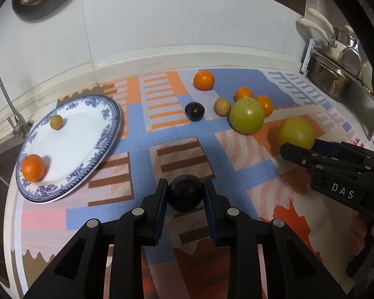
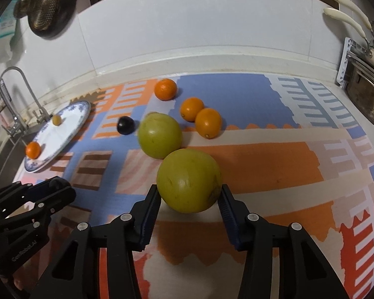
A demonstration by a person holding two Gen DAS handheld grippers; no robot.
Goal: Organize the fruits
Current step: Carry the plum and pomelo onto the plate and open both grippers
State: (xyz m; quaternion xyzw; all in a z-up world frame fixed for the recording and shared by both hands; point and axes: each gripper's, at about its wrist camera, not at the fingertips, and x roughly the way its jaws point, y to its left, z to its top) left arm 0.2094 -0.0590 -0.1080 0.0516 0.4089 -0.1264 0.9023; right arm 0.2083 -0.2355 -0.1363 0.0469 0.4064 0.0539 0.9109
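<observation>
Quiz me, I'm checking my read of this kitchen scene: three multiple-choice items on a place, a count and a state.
1. The plate lies beside: A the tap; B a fridge; C a window.
2. Fruits on the plate: A one; B two; C four.
3. The left gripper is: A open; B shut on a dark plum; C shut on a spoon.
Answers: 1 A, the tap rises just past its rim. 2 B, an orange and a small tan fruit lie there. 3 B, both pads press the plum.
</observation>
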